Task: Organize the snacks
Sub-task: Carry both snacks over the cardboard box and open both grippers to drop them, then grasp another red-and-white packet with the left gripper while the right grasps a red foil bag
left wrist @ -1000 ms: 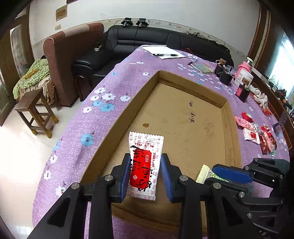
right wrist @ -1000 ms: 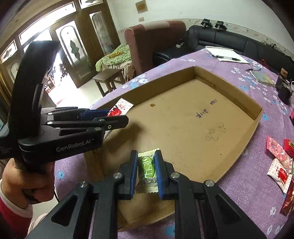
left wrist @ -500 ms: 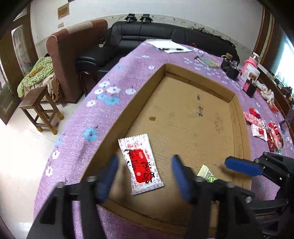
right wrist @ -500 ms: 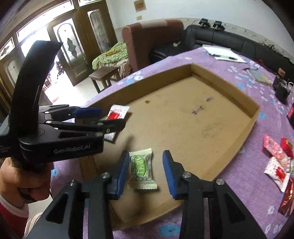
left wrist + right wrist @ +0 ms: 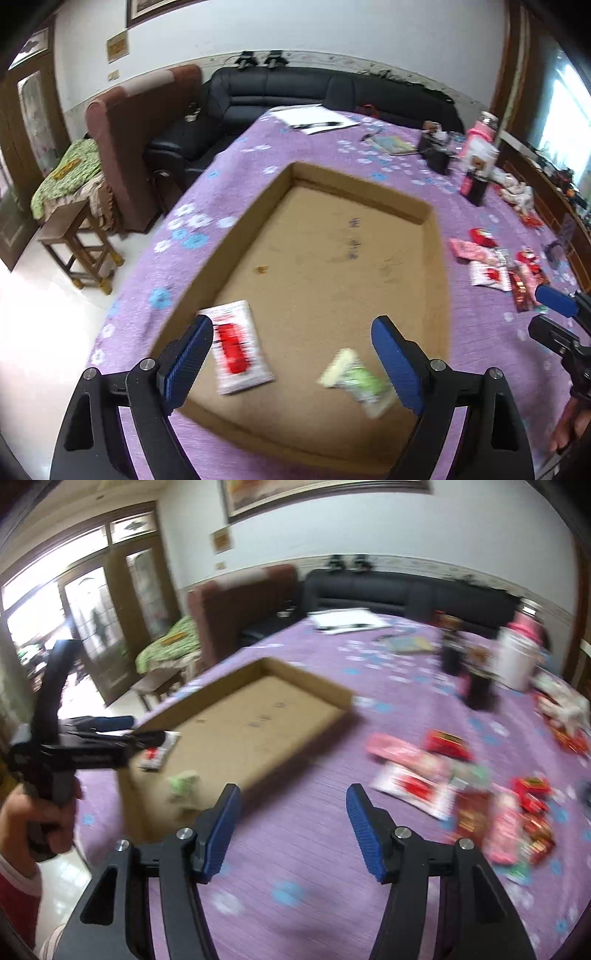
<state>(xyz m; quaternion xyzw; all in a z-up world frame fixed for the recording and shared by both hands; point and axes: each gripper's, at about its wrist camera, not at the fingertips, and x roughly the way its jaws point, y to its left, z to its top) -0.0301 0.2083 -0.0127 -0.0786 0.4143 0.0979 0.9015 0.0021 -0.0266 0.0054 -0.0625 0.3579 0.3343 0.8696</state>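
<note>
A shallow cardboard tray (image 5: 439, 236) lies on the purple flowered tablecloth. A red-and-white snack packet (image 5: 236, 345) and a green candy packet (image 5: 360, 382) lie flat in its near end. My left gripper (image 5: 291, 358) is open and empty above them. My right gripper (image 5: 293, 819) is open and empty over the cloth, to the right of the tray (image 5: 343, 698). Both packets show in the right wrist view, the red-and-white one (image 5: 159, 751) and the green one (image 5: 183, 781). A pile of loose snack packets (image 5: 491, 794) lies right of the tray.
A white pad (image 5: 314, 120), a booklet (image 5: 393, 144), dark boxes (image 5: 436, 155) and a pink-and-white container (image 5: 480, 147) stand at the table's far side. A black sofa (image 5: 325, 92), a brown armchair (image 5: 136, 136) and a wooden stool (image 5: 77, 247) lie beyond the left edge.
Both grippers opened and let go of their packets, which now lie in the tray. The left gripper drew back; the right gripper swung right toward the snack pile.
</note>
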